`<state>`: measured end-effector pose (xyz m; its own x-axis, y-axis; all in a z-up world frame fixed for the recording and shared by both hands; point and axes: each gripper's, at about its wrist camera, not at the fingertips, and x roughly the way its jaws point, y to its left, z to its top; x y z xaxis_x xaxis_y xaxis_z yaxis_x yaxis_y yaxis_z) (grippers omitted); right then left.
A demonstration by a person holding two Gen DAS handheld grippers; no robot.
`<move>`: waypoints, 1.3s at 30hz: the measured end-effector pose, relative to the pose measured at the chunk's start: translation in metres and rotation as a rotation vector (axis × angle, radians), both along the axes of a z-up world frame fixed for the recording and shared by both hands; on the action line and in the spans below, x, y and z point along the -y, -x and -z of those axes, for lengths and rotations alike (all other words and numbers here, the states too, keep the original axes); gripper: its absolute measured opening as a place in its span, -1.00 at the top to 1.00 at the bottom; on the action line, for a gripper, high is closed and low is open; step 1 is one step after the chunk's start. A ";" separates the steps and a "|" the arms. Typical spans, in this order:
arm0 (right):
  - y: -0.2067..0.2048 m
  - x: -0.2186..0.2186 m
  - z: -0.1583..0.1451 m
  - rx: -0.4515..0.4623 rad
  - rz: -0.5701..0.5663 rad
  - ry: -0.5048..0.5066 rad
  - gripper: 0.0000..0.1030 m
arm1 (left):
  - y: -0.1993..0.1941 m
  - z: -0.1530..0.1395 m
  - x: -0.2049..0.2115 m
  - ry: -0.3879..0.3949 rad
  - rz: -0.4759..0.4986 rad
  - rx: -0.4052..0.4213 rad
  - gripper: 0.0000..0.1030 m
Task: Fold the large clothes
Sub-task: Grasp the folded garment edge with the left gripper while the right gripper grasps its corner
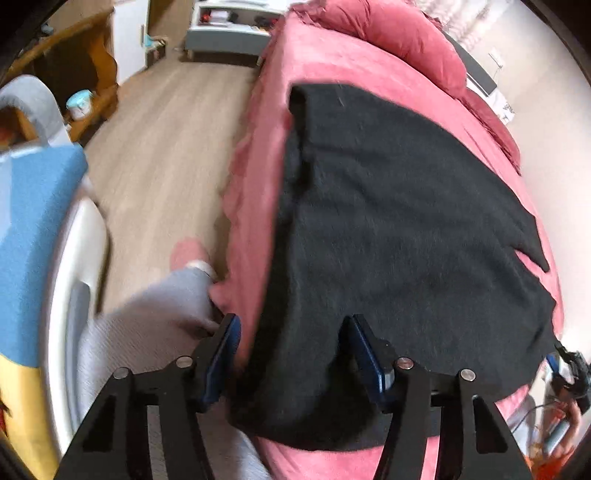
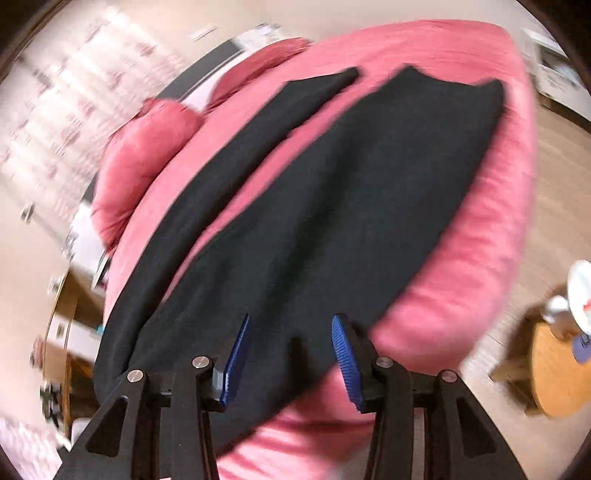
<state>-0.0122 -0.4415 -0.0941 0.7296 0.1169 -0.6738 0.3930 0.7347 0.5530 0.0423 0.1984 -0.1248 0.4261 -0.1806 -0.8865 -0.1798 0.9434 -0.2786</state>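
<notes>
A large black garment [image 1: 399, 221] lies spread flat on a pink bed [image 1: 266, 147]. In the left wrist view my left gripper [image 1: 291, 321] hovers over the garment's near left corner at the bed's edge. Its blue pads [image 1: 221, 354] stand apart, with cloth lying between them but not pinched. In the right wrist view the garment [image 2: 351, 206] runs away from me, and a long sleeve [image 2: 258, 140] lies to its left, split off by a strip of pink. My right gripper [image 2: 291, 319] is open above the near hem, its pads not pressing the cloth.
Pink pillows [image 1: 399, 33] sit at the head of the bed. Left of the bed is wooden floor [image 1: 166, 147], where a person's grey trouser leg [image 1: 155, 317] and pink slipper [image 1: 186, 251] stand. A round wooden stool [image 2: 557, 369] is at the right.
</notes>
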 end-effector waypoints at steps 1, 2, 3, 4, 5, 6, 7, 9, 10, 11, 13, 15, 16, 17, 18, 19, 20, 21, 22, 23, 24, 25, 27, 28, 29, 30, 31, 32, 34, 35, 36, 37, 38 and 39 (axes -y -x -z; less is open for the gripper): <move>-0.010 -0.009 -0.004 0.001 -0.033 0.009 0.09 | -0.004 -0.006 -0.005 -0.005 -0.023 0.016 -0.23; -0.020 -0.016 -0.007 0.003 -0.062 0.019 0.09 | -0.012 -0.014 -0.014 0.019 -0.057 0.049 -0.29; -0.031 -0.024 -0.010 0.011 -0.090 0.026 0.09 | -0.020 -0.020 -0.022 0.046 -0.085 0.073 -0.37; -0.039 -0.031 -0.012 0.017 -0.112 0.028 0.09 | -0.026 -0.024 -0.026 0.060 -0.105 0.085 -0.42; -0.049 -0.038 -0.014 0.021 -0.137 0.031 0.09 | -0.037 -0.028 -0.032 0.078 -0.132 0.098 -0.49; -0.062 -0.045 -0.016 0.017 -0.166 0.035 0.09 | -0.052 -0.032 -0.033 0.096 -0.149 0.111 -0.54; -0.074 -0.052 -0.017 0.011 -0.190 0.041 0.09 | -0.068 -0.034 -0.035 0.112 -0.148 0.121 -0.56; -0.099 -0.064 -0.025 -0.004 -0.243 0.054 0.09 | -0.092 -0.036 -0.040 0.103 -0.144 0.114 -0.58; -0.117 -0.065 -0.031 -0.008 -0.262 0.060 0.09 | -0.104 -0.035 -0.039 0.097 -0.144 0.112 -0.59; -0.134 -0.063 -0.036 -0.010 -0.265 0.065 0.09 | -0.116 -0.032 -0.040 0.102 -0.143 0.117 -0.61; -0.165 -0.055 -0.047 -0.022 -0.254 0.086 0.09 | -0.139 -0.024 -0.038 0.107 -0.152 0.118 -0.69; -0.203 -0.037 -0.061 -0.044 -0.208 0.132 0.08 | -0.162 -0.020 -0.034 0.110 -0.161 0.109 -0.70; -0.224 -0.024 -0.067 -0.059 -0.178 0.143 0.08 | -0.172 -0.019 -0.032 0.115 -0.156 0.100 -0.70; -0.246 -0.012 -0.074 -0.074 -0.139 0.148 0.08 | -0.185 -0.013 -0.029 0.115 -0.147 0.094 -0.70; -0.261 -0.002 -0.077 -0.083 -0.109 0.147 0.06 | -0.192 -0.009 -0.027 0.112 -0.138 0.089 -0.70; -0.279 0.010 -0.079 -0.097 -0.073 0.139 0.04 | -0.200 -0.005 -0.026 0.109 -0.123 0.085 -0.70; -0.296 0.022 -0.080 -0.110 -0.040 0.125 0.02 | -0.206 -0.004 -0.020 0.103 -0.112 0.083 -0.72; -0.315 0.036 -0.081 -0.118 -0.005 0.105 0.02 | -0.210 -0.001 -0.018 0.100 -0.100 0.079 -0.77; -0.331 0.045 -0.081 -0.124 0.023 0.092 0.02 | -0.213 0.002 -0.017 0.102 -0.087 0.075 -0.80; -0.347 0.056 -0.080 -0.130 0.051 0.091 0.01 | -0.217 0.006 -0.015 0.111 -0.073 0.070 -0.83; -0.361 0.062 -0.079 -0.136 0.070 0.099 -0.02 | -0.220 0.011 -0.014 0.128 -0.061 0.064 -0.85; -0.374 0.073 -0.076 -0.149 0.084 0.111 -0.03 | -0.222 0.014 -0.014 0.145 -0.056 0.061 -0.86; -0.401 0.080 -0.071 -0.177 0.102 0.130 -0.03 | -0.228 0.020 -0.014 0.183 -0.053 0.052 -0.95; -0.417 0.082 -0.067 -0.204 0.119 0.145 -0.03 | -0.230 0.022 -0.015 0.195 -0.052 0.054 -0.97; -0.424 0.082 -0.065 -0.215 0.132 0.152 -0.03 | -0.232 0.023 -0.016 0.188 -0.053 0.059 -1.00; -0.434 0.084 -0.061 -0.228 0.155 0.162 -0.03 | -0.235 0.024 -0.016 0.180 -0.051 0.064 -1.00; -0.444 0.087 -0.056 -0.254 0.175 0.179 -0.03 | -0.237 0.025 -0.016 0.179 -0.049 0.060 -1.00; -0.453 0.091 -0.051 -0.285 0.193 0.199 -0.03 | -0.241 0.026 -0.017 0.180 -0.049 0.060 -1.00; -0.462 0.097 -0.044 -0.322 0.224 0.217 -0.03 | -0.244 0.029 -0.017 0.180 -0.057 0.061 -1.00; -0.469 0.101 -0.039 -0.348 0.238 0.227 -0.03 | -0.246 0.030 -0.017 0.180 -0.062 0.063 -1.00; -0.474 0.106 -0.033 -0.375 0.264 0.242 -0.03 | -0.248 0.031 -0.018 0.181 -0.066 0.066 -1.00; -0.476 0.108 -0.031 -0.387 0.273 0.254 -0.04 | -0.250 0.033 -0.019 0.188 -0.072 0.065 -1.00; -0.479 0.109 -0.028 -0.400 0.270 0.279 -0.04 | -0.254 0.035 -0.022 0.204 -0.080 0.060 -1.00; -0.482 0.107 -0.027 -0.408 0.257 0.320 -0.03 | -0.257 0.037 -0.024 0.215 -0.084 0.056 -0.97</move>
<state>0.4701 -0.5484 -0.0671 0.3811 -0.2855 -0.8793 0.7157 0.6932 0.0851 0.2990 0.2228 -0.1615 0.4955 -0.3248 -0.8056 -0.2337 0.8434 -0.4838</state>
